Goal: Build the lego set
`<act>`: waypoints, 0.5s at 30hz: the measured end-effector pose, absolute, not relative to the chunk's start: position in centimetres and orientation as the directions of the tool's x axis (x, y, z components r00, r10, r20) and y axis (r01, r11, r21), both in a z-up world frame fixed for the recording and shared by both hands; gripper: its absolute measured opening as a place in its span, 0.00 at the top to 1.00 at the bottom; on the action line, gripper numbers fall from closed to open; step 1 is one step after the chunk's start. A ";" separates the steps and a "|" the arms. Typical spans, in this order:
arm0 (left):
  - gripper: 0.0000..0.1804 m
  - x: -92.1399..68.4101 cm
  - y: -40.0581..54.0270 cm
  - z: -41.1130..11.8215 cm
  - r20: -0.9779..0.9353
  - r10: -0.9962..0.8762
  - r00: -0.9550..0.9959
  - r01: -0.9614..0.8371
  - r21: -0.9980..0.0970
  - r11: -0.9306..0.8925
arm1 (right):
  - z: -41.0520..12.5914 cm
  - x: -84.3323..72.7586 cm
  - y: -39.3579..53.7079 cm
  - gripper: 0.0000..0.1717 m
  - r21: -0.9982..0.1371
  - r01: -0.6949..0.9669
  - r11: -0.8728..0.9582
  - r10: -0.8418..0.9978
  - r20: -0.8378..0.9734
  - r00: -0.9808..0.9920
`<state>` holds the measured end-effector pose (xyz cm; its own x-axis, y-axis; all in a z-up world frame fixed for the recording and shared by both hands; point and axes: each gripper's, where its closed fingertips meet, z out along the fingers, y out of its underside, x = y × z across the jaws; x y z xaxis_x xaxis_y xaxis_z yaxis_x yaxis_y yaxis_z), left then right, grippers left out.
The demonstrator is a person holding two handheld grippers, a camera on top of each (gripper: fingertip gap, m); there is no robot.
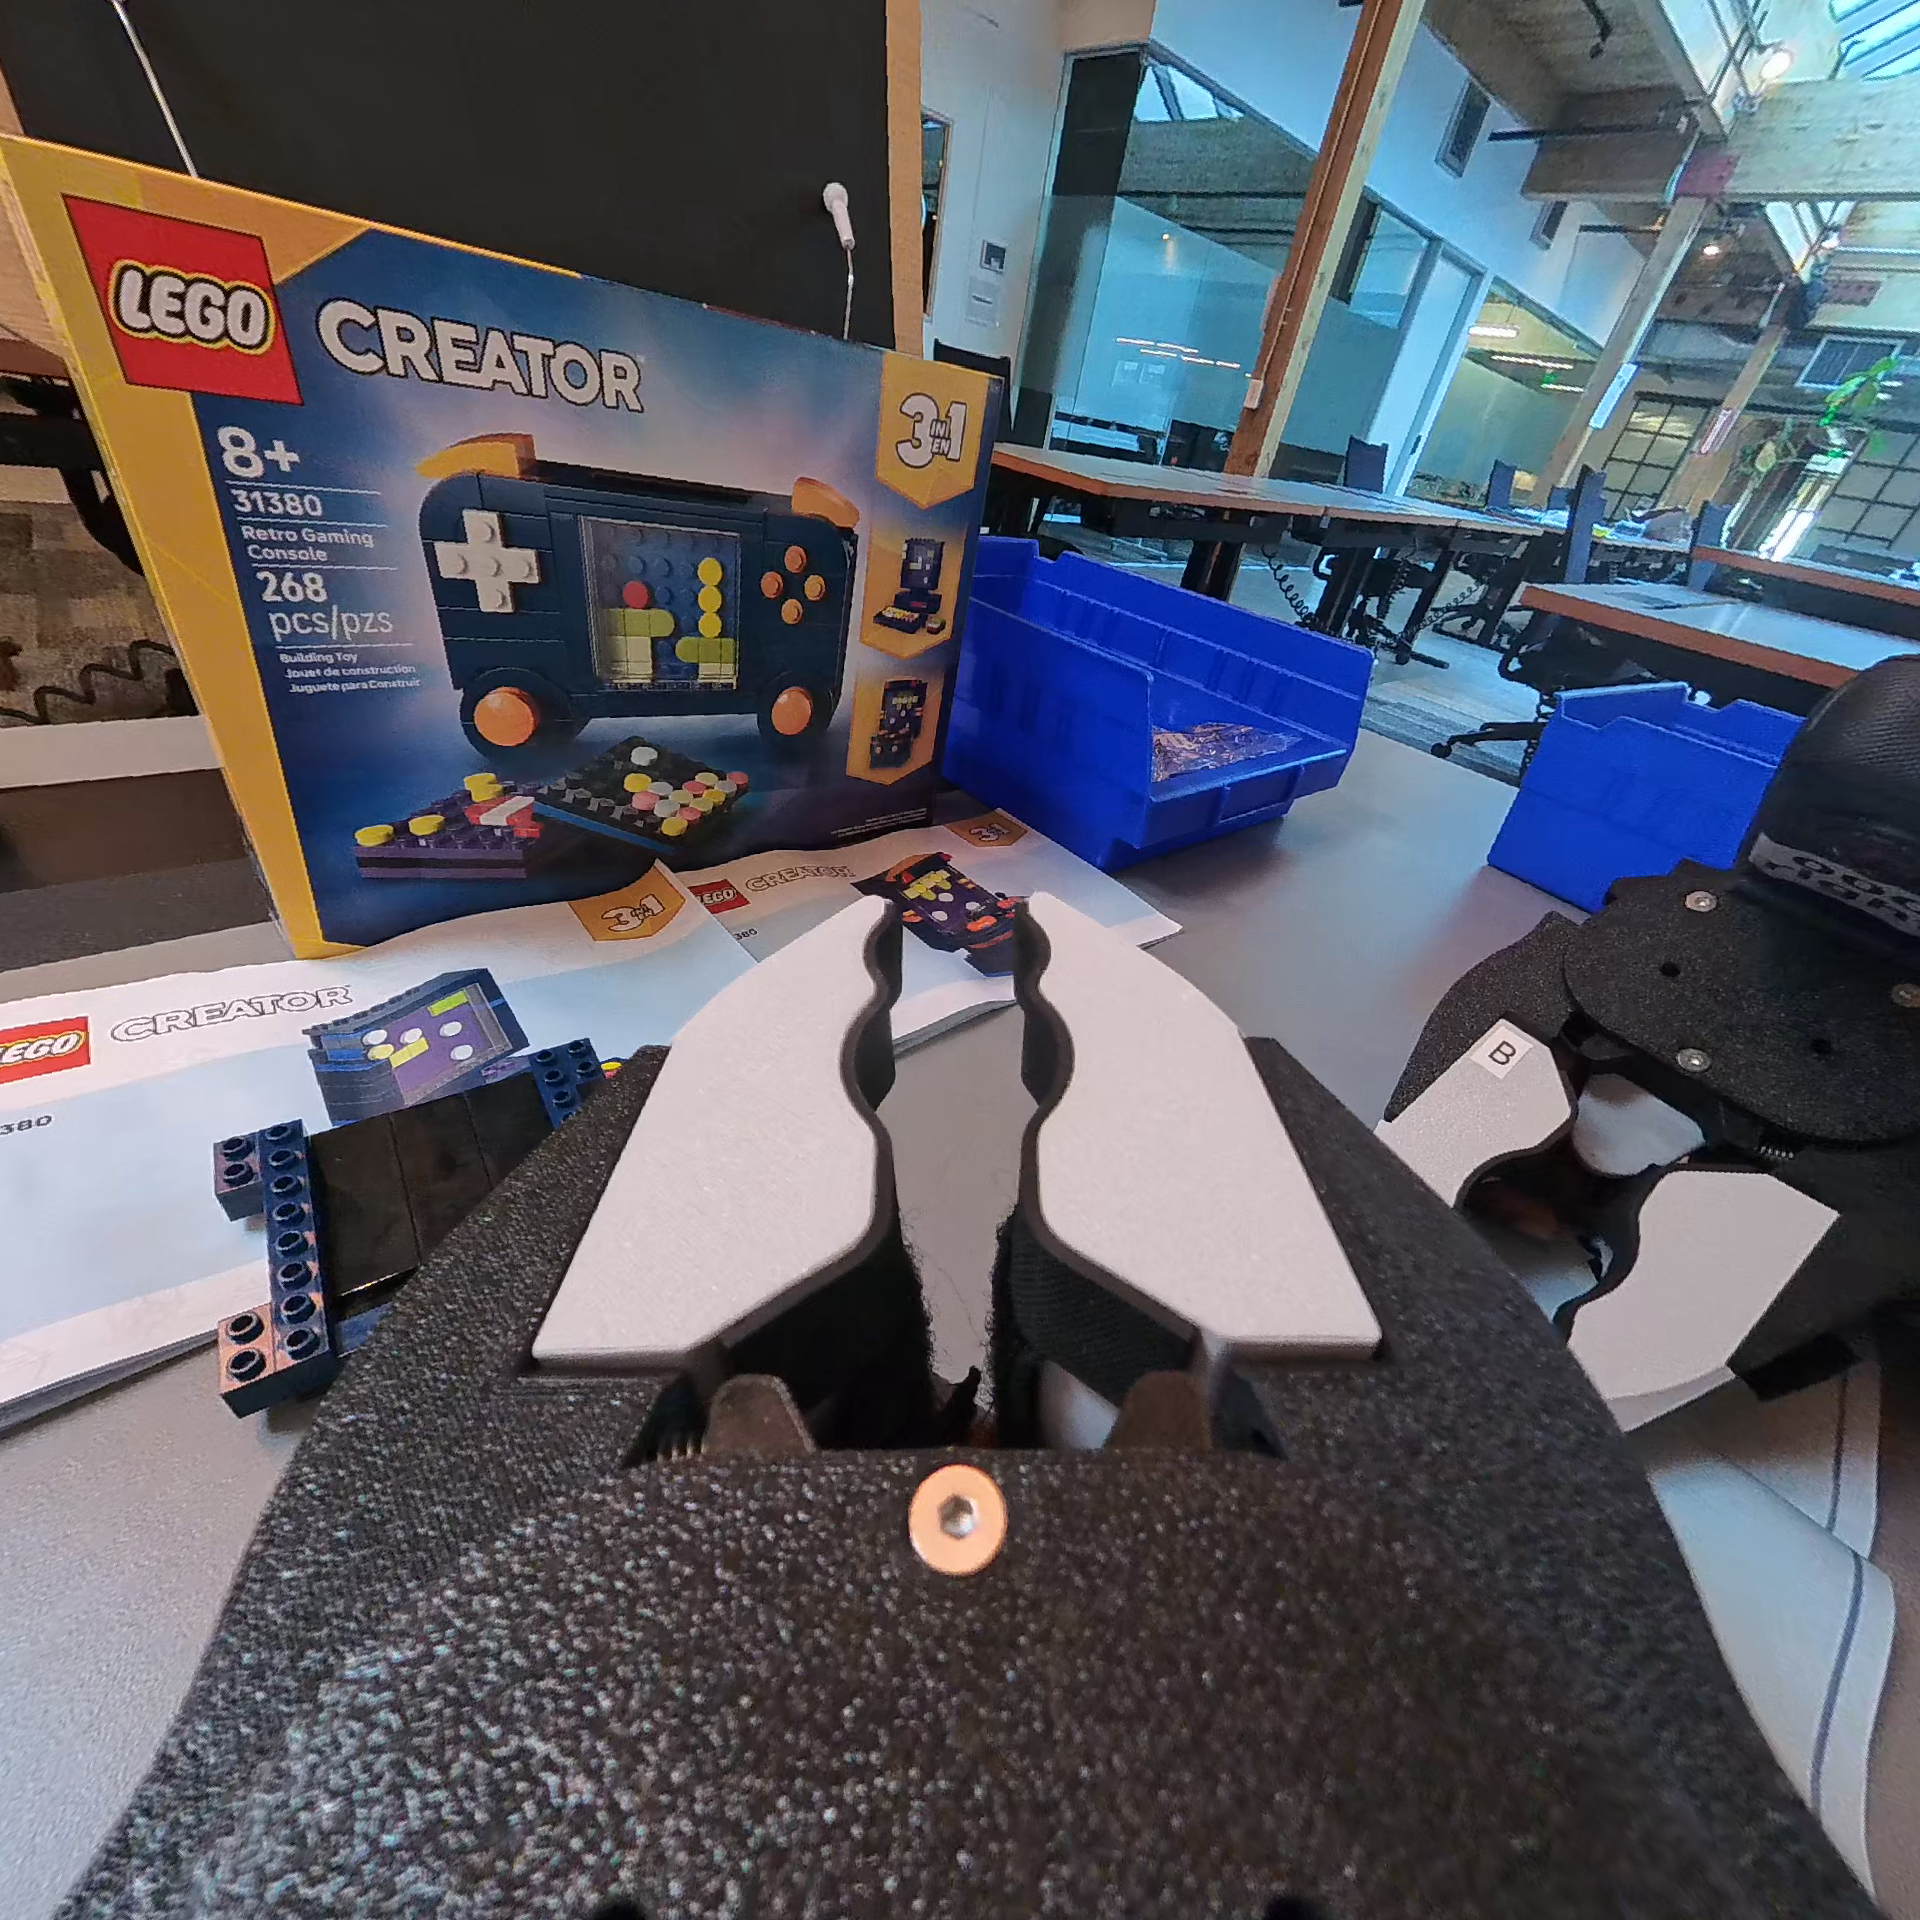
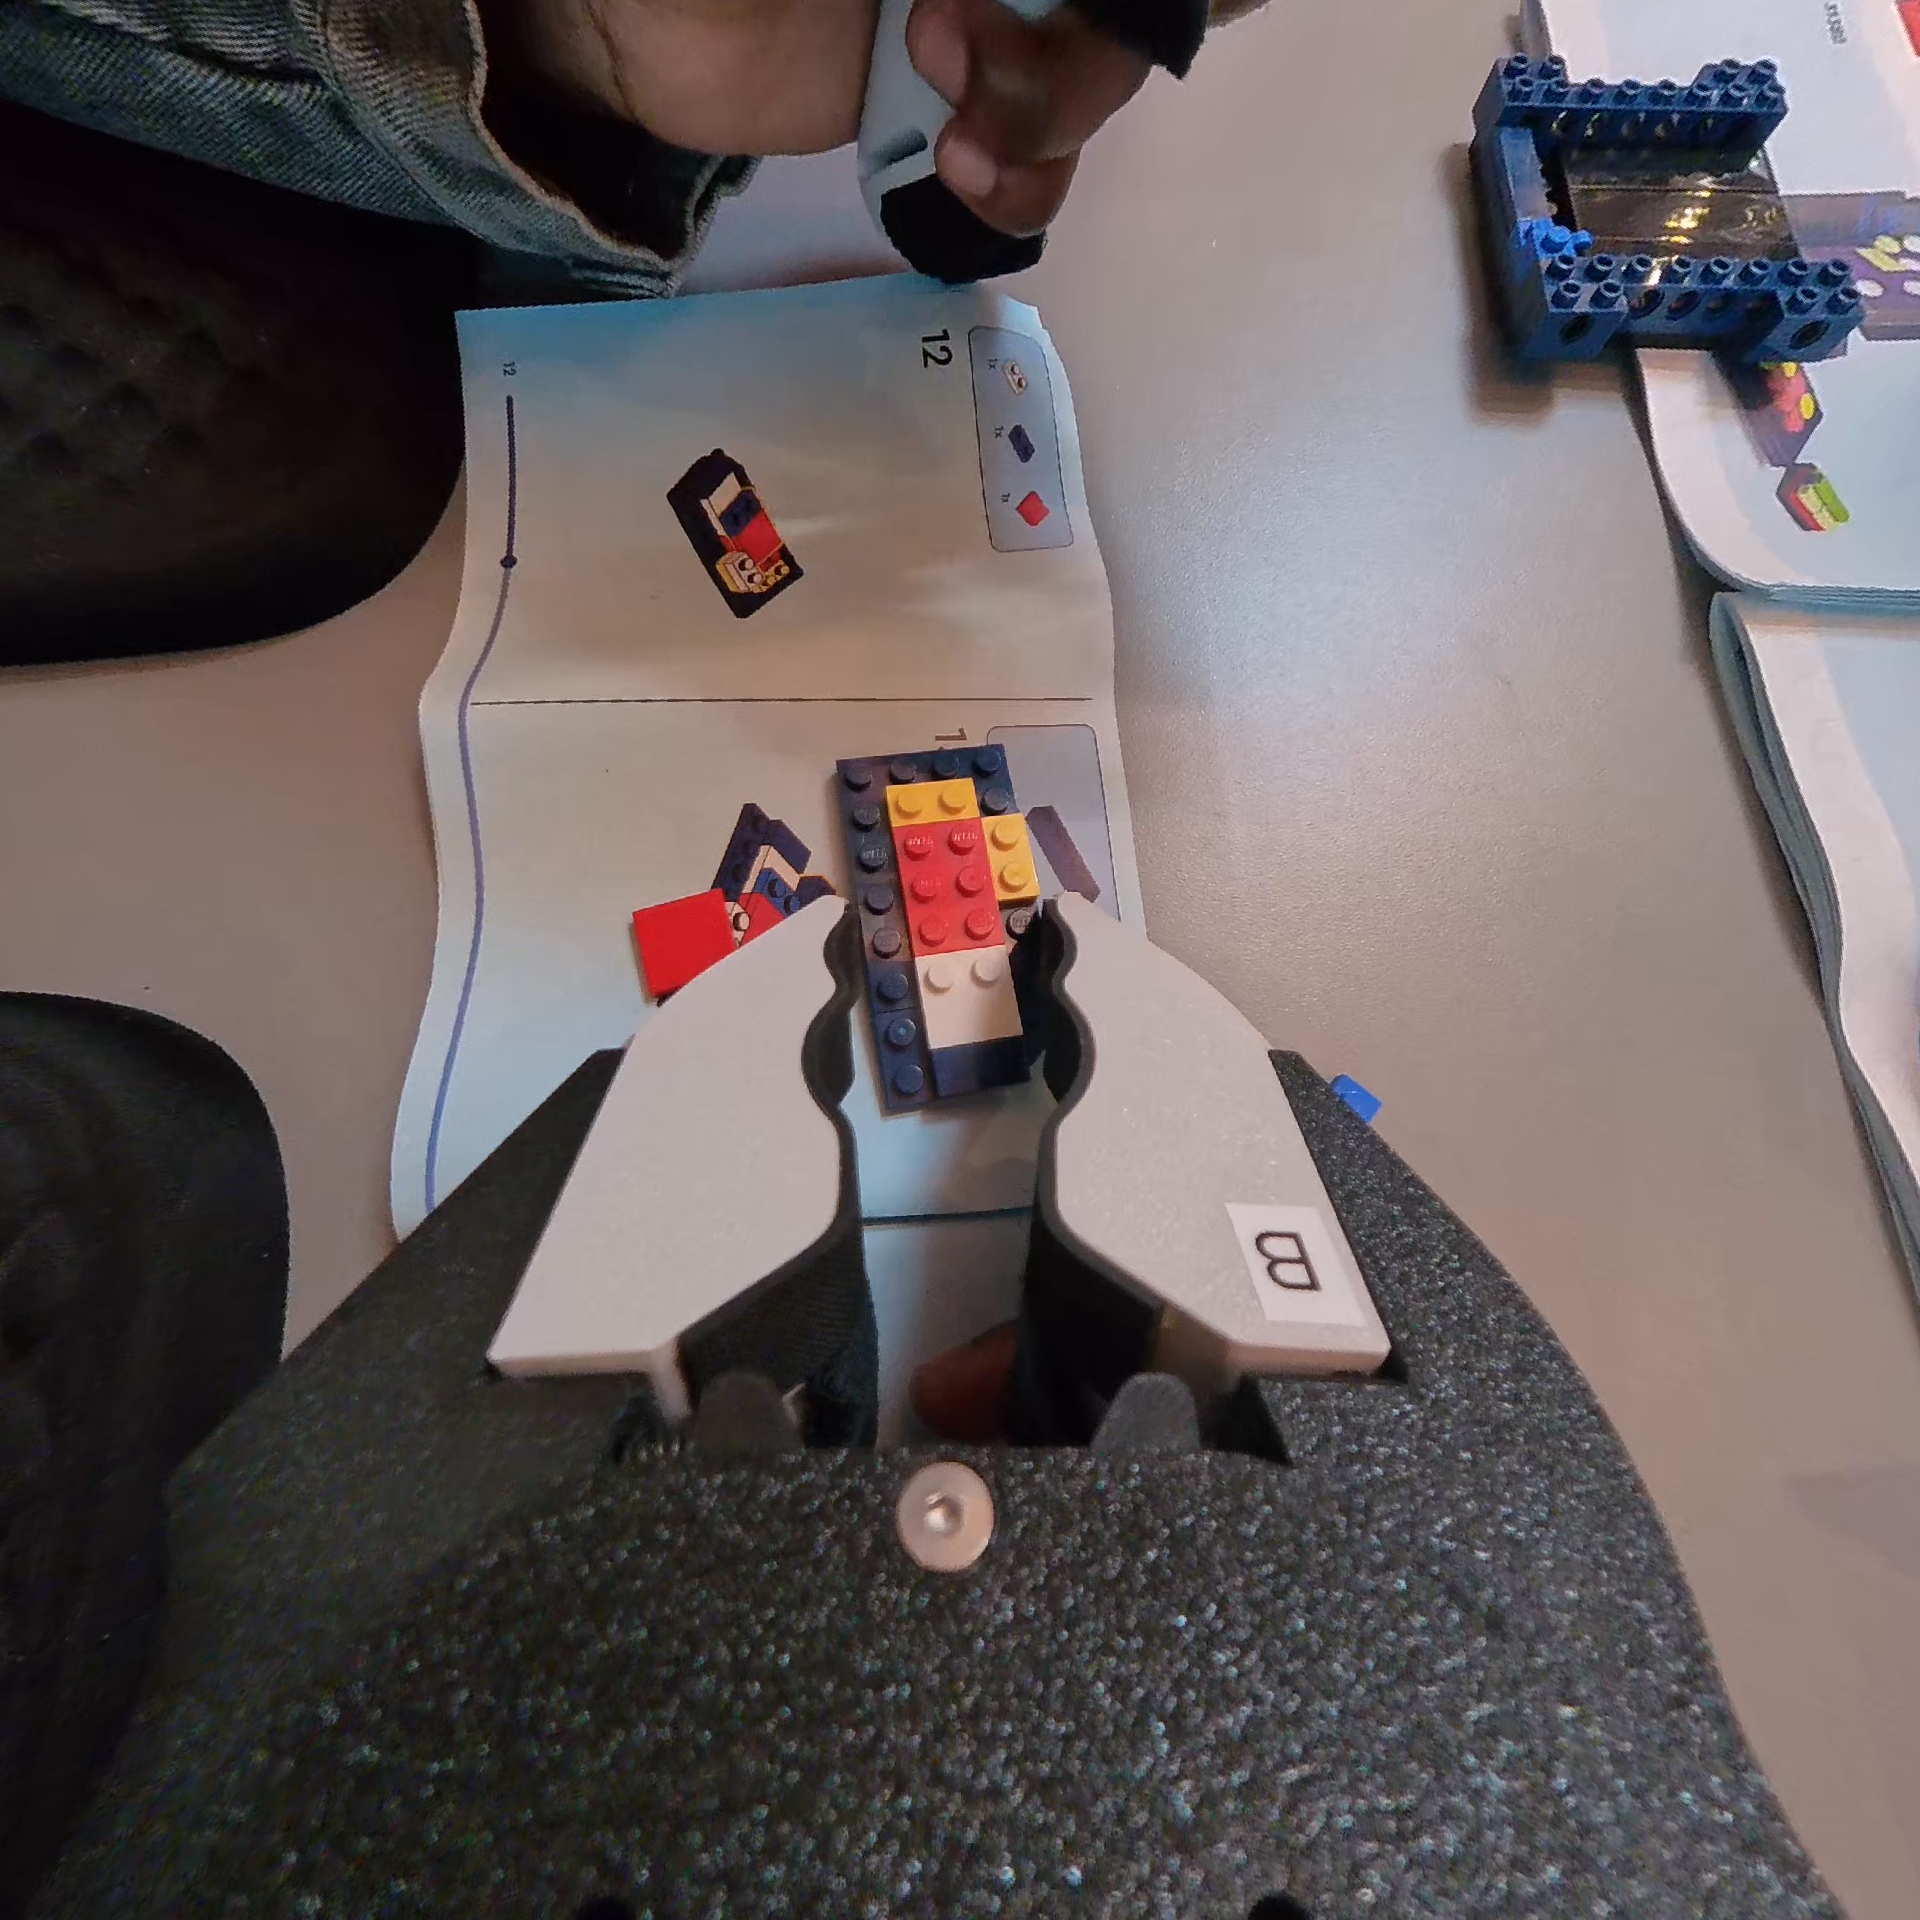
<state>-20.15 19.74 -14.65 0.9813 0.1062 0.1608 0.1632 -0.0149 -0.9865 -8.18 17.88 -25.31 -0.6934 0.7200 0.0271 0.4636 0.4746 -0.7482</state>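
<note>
My right gripper [image 2: 948, 914] is shut on a dark blue plate [image 2: 883, 997] that carries yellow, red and white bricks. Its pads sit against the plate's two long edges, over an open instruction page [image 2: 727, 623]. A loose red tile [image 2: 681, 940] lies on the page just left of the left finger. My left gripper [image 1: 956, 925] is open and empty above the grey table, pointing at a booklet [image 1: 935, 904]. The right gripper also shows in the left wrist view [image 1: 1600, 1195], at the right.
A toy brick set box [image 1: 540, 582] stands at the back. Two blue bins [image 1: 1143, 686] [image 1: 1631, 790] stand to its right. A dark blue brick frame [image 1: 281, 1247] [image 2: 1652, 197] rests on a booklet [image 1: 125, 1174]. A person's hand [image 2: 977, 125] is beyond the page. There is about 15 cm between the tips of the two grippers.
</note>
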 end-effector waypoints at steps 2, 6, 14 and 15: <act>0.89 -20.1 19.8 -14.7 0.161 0.104 0.981 0.164 -0.986 -0.016 | -25.3 -8.2 17.9 0.81 -0.748 0.463 0.475 0.720 0.027 -0.693; 0.89 -20.1 19.8 -14.7 0.162 0.101 0.982 0.165 -0.986 -0.020 | -25.3 -7.8 17.4 0.81 -0.748 0.436 0.501 0.687 0.037 -0.726; 0.89 -20.0 19.8 -14.7 0.158 0.100 0.982 0.161 -0.987 -0.018 | -24.7 -7.3 17.7 0.67 -0.681 0.348 0.644 0.624 0.204 -0.754; 0.89 -20.0 19.8 -14.6 0.157 0.101 0.983 0.159 -0.987 -0.017 | -24.6 -7.0 18.1 0.64 -0.658 0.382 0.648 0.637 0.194 -0.746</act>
